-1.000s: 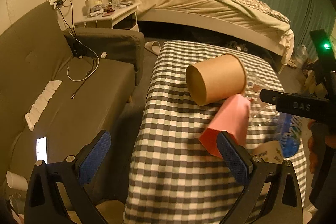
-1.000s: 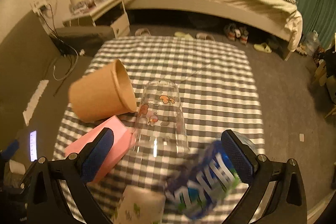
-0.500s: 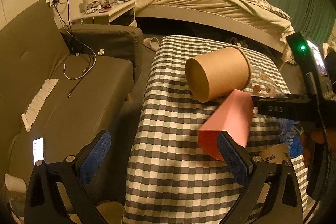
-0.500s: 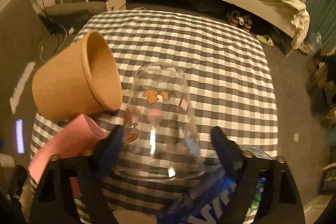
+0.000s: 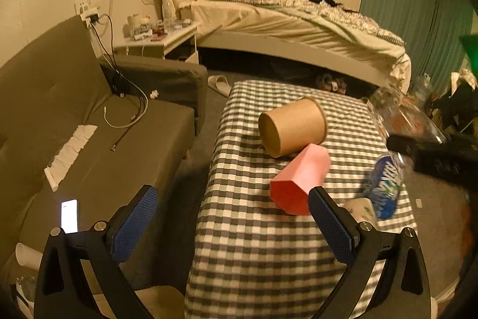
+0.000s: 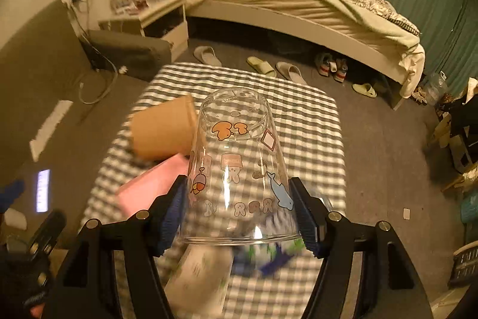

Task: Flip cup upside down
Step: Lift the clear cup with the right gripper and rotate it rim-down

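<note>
A clear glass cup (image 6: 236, 169) with cartoon prints is held between the pads of my right gripper (image 6: 239, 205), lifted above the checked table (image 6: 310, 121), its base pointing away from the camera and its mouth toward it. In the left wrist view the cup (image 5: 400, 112) shows blurred at the right edge, above the table, with the right gripper's dark body below it. My left gripper (image 5: 233, 226) is open and empty over the table's near left edge (image 5: 239, 259).
On the table lie a brown paper cup (image 5: 292, 126) on its side, a pink box (image 5: 298, 178), a blue bottle (image 5: 385, 184) and a small printed cup (image 5: 361, 208). A grey sofa (image 5: 89, 139) stands left, a bed (image 5: 298, 20) behind.
My right gripper closed on the glass cup and lifted it off the table. The left gripper pulled back a little and stayed open.
</note>
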### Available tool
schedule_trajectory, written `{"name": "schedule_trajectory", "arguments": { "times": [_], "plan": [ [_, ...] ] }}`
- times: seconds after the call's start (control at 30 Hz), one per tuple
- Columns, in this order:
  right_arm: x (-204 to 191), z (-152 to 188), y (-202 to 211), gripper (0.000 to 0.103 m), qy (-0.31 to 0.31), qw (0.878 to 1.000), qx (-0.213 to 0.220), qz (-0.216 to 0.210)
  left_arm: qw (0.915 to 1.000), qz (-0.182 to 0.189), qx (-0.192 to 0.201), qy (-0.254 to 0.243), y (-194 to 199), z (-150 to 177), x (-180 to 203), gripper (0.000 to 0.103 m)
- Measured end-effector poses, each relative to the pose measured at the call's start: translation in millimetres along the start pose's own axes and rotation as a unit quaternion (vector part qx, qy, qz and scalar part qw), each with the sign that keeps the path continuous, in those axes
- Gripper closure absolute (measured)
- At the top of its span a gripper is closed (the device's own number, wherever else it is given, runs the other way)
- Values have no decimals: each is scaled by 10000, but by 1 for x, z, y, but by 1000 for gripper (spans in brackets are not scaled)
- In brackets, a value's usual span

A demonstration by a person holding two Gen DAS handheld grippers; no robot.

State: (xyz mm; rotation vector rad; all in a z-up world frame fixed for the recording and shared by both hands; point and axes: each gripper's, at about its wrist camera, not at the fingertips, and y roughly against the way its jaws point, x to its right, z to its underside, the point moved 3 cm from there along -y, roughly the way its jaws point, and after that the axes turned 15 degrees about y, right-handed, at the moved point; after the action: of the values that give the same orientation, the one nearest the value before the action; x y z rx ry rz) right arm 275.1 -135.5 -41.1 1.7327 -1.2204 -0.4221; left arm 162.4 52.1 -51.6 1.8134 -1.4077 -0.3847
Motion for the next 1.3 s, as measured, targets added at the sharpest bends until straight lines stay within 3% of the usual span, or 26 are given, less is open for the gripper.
{"name": "schedule_trajectory", "arguments": {
  "times": [0.17, 0.3, 0.57, 0.93, 1.07, 1.13, 1.3],
  "plan": [
    [-31, 47, 56, 36, -39, 10000, 40, -78, 9999, 50, 145, -24, 38, 15, -11, 0],
    [-65, 89, 73, 36, -92, 9996, -68, -276, 9998, 35, 208, -42, 62, 29, -25, 0],
    [-112, 159, 44, 36, -421, 9963, -534, -531, 9999, -15, 154, -12, 85, 59, -46, 0],
    [-116, 191, 11, 35, -598, 9941, -720, -553, 9998, -112, -159, -70, 77, 89, -51, 0],
    [-109, 191, 10, 29, -678, 9926, -705, -716, 9992, -165, -320, -147, 71, 94, -45, 0],
    [-102, 191, 17, 19, -782, 9920, -606, -783, 9988, -195, -381, -217, 69, 95, -38, 0],
    [-69, 191, 53, 15, -1016, 9896, -229, -991, 9970, -98, -678, -367, 61, 94, -11, 0]
  ]
}}
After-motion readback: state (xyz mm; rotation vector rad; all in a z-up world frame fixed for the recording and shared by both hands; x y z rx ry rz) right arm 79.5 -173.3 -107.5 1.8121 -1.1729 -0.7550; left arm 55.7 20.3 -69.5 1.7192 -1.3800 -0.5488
